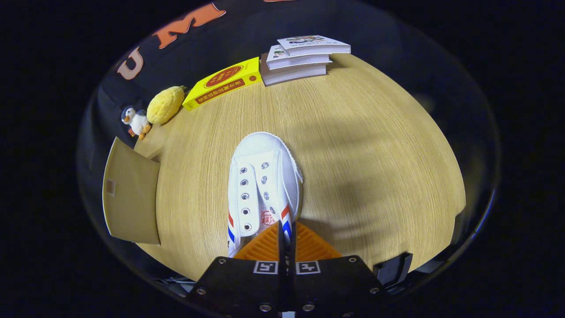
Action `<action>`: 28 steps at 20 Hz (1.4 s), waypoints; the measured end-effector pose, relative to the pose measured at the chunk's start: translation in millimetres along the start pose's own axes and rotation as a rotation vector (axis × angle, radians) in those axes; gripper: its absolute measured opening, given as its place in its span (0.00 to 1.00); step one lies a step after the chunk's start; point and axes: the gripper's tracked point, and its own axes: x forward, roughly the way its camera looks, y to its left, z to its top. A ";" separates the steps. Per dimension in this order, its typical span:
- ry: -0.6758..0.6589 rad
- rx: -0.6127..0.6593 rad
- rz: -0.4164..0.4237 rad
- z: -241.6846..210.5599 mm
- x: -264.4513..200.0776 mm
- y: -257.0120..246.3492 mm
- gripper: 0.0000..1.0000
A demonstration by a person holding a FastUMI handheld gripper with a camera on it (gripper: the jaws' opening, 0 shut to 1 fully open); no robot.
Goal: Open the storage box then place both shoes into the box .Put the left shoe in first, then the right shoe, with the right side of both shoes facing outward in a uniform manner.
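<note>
Item: 1 white canvas shoe [264, 185], on the bench, toe pointing away from you. Your gripper [287, 240] jaws are pinched on its heel collar. Light, soft upper; hold the firmer heel rim.

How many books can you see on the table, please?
4. A yellow book lies flat beside the plush lemon; three more sit in a stack just right of it, far beyond the tool, which grips the white shoe.
</note>
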 end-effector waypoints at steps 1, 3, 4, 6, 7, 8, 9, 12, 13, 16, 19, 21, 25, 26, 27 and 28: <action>-0.020 0.015 0.008 4.0 -3.7 4.5 0.00; -0.032 0.065 0.040 10.1 -12.4 17.4 0.00; -0.040 0.072 0.057 14.8 -16.8 25.6 0.00; -0.065 0.065 0.066 24.0 -28.4 40.3 0.00; -0.077 0.065 0.070 28.9 -35.0 48.5 0.00; -0.086 0.065 0.080 34.1 -41.9 60.2 0.00; -0.097 0.072 0.089 38.8 -48.5 71.9 0.00; -0.138 0.072 0.118 51.2 -70.8 114.5 0.00; -0.146 0.062 0.127 52.6 -79.6 129.7 0.00; -0.166 0.052 0.172 59.4 -101.7 181.5 0.00; -0.177 0.052 0.217 63.8 -117.0 230.5 0.00; -0.192 0.041 0.239 65.5 -128.3 262.1 0.00; -0.193 0.006 0.285 60.0 -144.7 323.8 0.00; -0.190 0.000 0.295 56.3 -144.7 339.5 0.00; -0.184 -0.007 0.298 52.2 -143.2 352.3 0.00; -0.176 -0.015 0.299 47.5 -139.3 364.7 0.00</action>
